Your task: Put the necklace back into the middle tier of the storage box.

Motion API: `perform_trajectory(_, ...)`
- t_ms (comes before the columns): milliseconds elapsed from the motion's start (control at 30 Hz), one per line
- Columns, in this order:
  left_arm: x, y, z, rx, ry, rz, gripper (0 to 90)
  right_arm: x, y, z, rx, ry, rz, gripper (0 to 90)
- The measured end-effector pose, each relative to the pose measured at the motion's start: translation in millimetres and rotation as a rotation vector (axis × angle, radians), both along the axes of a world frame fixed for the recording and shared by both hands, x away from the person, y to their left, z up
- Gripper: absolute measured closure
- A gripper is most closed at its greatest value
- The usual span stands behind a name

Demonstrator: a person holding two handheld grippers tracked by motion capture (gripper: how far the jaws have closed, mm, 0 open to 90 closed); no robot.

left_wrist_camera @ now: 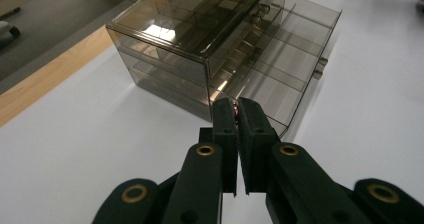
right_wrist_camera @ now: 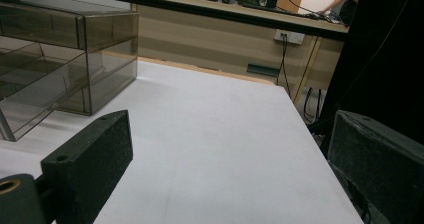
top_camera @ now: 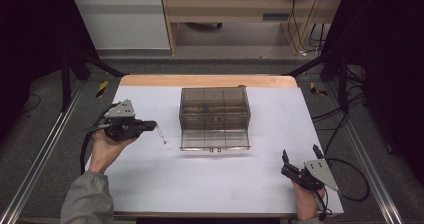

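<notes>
I see my left hand-held gripper (top_camera: 152, 126) clamped on a thin reddish chain (top_camera: 162, 135), which dangles off its tips above the counter (top_camera: 150, 184), left of the smoky drawer box (top_camera: 215, 109). The chain's long axis hangs downward. The bottom drawer (top_camera: 215, 140) juts toward me. My right hand-held gripper (top_camera: 300, 160) rests wide open near the counter's front right corner, with bare white surface around it.

A smoky brown, see-through drawer box (top_camera: 214, 115) stands on the white table (top_camera: 150, 179), whose far edge beyond the box is pale wood. Left of the box, the black left gripper (top_camera: 153, 125) pinches a thin reddish necklace (top_camera: 162, 134). The sleeve (top_camera: 85, 199) is grey.
</notes>
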State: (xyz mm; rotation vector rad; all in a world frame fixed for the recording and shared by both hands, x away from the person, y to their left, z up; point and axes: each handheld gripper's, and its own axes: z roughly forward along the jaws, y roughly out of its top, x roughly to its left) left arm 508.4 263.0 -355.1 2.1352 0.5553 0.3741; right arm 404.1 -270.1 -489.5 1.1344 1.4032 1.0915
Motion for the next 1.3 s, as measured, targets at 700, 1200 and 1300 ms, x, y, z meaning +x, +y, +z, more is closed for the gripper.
perform_trajectory(700,-16.9,8.1,17.7,-0.154,-0.101,0.098,86.1,-0.2,-0.2,-0.1,0.002,-0.004,-0.002,4.4)
perform_trajectory(1200,-26.7,4.7,29.9,-0.244,-0.169,0.149,86.1,-0.3,-0.6,-0.1,0.008,-0.004,-0.002,4.5)
perform_trajectory(1300,-27.9,3.4,30.9,-0.256,-0.175,0.154,86.1,-0.3,-0.6,-0.1,0.008,-0.005,-0.002,4.5)
